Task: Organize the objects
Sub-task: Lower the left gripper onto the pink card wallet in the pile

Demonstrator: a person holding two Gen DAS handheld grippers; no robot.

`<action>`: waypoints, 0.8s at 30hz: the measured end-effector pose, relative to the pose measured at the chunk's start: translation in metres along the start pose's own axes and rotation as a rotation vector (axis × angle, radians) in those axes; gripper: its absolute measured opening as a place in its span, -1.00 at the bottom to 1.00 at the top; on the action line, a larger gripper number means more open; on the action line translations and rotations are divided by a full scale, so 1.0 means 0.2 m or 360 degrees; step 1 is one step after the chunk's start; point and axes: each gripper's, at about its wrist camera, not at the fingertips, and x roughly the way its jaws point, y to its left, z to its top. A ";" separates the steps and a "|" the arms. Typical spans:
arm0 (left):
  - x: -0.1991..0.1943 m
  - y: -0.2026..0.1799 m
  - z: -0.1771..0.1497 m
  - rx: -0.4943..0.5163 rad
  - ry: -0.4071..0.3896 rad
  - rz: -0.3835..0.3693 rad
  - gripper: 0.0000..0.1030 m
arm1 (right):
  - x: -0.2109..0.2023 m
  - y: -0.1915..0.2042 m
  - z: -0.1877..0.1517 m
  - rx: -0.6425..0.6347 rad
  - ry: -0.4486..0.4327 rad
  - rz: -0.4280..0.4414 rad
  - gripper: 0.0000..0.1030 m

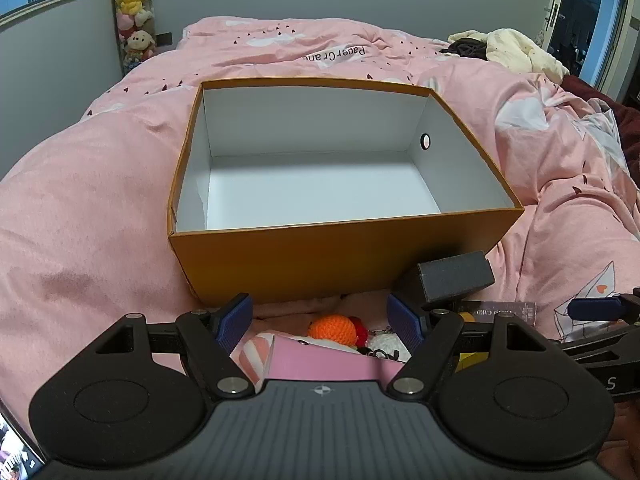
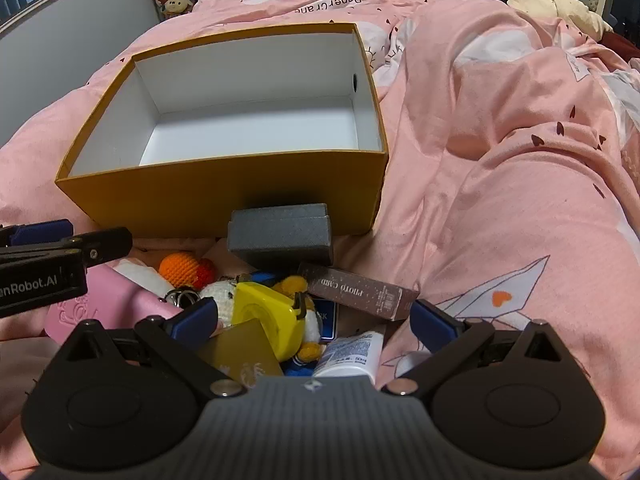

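An open orange box with an empty white inside sits on the pink bed; it also shows in the right wrist view. In front of it lies a pile: a grey box, an orange crochet ball, a yellow tape measure, a brown photo-card box, a white tube, a pink case. My left gripper is open above the pink case and orange ball. My right gripper is open over the tape measure and tube.
The pink duvet is rumpled, with a high fold on the right. Cream and dark clothing lies at the far right. Plush toys hang on the back wall. A phone screen shows at bottom left.
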 end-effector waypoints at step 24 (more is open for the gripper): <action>0.01 0.02 0.00 -0.0038 -0.0009 -0.0006 0.69 | 0.03 0.03 0.01 -0.0054 0.0051 0.0003 0.98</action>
